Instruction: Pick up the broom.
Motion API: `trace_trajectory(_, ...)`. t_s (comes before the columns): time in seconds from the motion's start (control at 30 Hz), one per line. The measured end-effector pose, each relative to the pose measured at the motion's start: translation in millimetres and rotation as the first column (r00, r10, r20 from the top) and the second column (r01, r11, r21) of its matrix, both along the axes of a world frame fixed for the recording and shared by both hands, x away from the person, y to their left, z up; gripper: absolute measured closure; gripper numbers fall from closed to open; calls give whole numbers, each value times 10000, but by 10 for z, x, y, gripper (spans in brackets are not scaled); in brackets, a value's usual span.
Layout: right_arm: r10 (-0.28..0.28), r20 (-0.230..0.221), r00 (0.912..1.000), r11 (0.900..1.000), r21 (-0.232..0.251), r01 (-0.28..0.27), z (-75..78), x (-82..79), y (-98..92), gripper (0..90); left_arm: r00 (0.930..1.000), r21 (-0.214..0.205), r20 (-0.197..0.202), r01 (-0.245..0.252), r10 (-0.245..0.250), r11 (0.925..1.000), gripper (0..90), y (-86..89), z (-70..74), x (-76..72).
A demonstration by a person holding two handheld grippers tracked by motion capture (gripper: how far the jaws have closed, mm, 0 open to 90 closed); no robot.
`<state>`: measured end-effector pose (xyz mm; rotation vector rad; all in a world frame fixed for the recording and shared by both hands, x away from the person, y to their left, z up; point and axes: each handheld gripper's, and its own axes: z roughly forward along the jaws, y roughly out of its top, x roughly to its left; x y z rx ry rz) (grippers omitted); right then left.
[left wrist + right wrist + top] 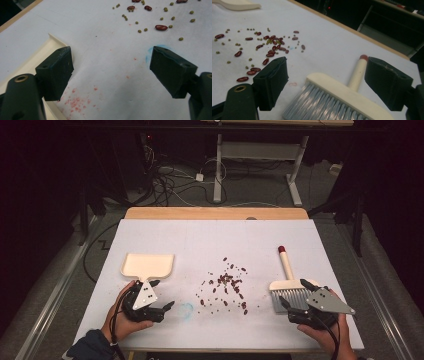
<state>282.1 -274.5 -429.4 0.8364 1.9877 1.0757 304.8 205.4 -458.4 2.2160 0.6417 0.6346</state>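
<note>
Now both grippers stood wide and empty: right gripper [294, 297] needed to straddle the brush [288, 287], left gripper [161, 295] the near dustpan [148, 265].

**Left gripper view: jaws open over the sheet**

The left gripper [111, 72] has its two black jaws standing wide apart, with nothing between them but bare white sheet [105, 50]. The left jaw overlaps the cream dustpan [37, 56], whose raised rim runs diagonally from the far side to the near left corner; contact cannot be confirmed. The right jaw partly covers a blue mark [150, 51] on the sheet. Red stains [75, 101] speckle the sheet near the left jaw. At the far right lie scattered beans [161, 27]: a few large dark red ones among many small green ones, well apart from both jaws. A wooden table edge [17, 17] crosses the far left corner.
</note>
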Motion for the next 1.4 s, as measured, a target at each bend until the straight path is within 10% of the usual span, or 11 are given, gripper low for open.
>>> trace_trajectory(0.4, -488, -517, 9975, 9985, -282, 474, -13, 123, 53, 224, 10000, 60, -11, -51, 51, 10000, 191, 39, -16, -23)
trace_trajectory(0.7, -1192, -1449, 9822, 9929, -207, 1174, 132, 508, -31, 237, 9998, 59, -117, -187, 188, 9998, 198, 54, -39, 18)
trace_trajectory(0.93, -2504, -3327, 9092, 9675, -520, 2475, 205, 1051, -91, 288, 9997, 215, -78, -229, 231, 9995, 203, 34, -24, -24)
trace_trajectory(1.13, -3251, -4826, 8132, 9446, -1241, 3040, -17, 1508, -81, 306, 9996, 309, -213, -182, 189, 9994, 202, 37, -54, -44)
trace_trajectory(1.27, -3417, -5448, 7658, 9391, -1675, 3000, -162, 1720, -7, 395, 9992, 261, -309, -235, 243, 9994, 204, 73, -61, -47)
trace_trajectory(1.4, -3240, -5828, 7453, 9457, -1789, 2713, -208, 1810, 32, 489, 9991, 461, -389, -128, 146, 9989, 204, 59, -75, -57)
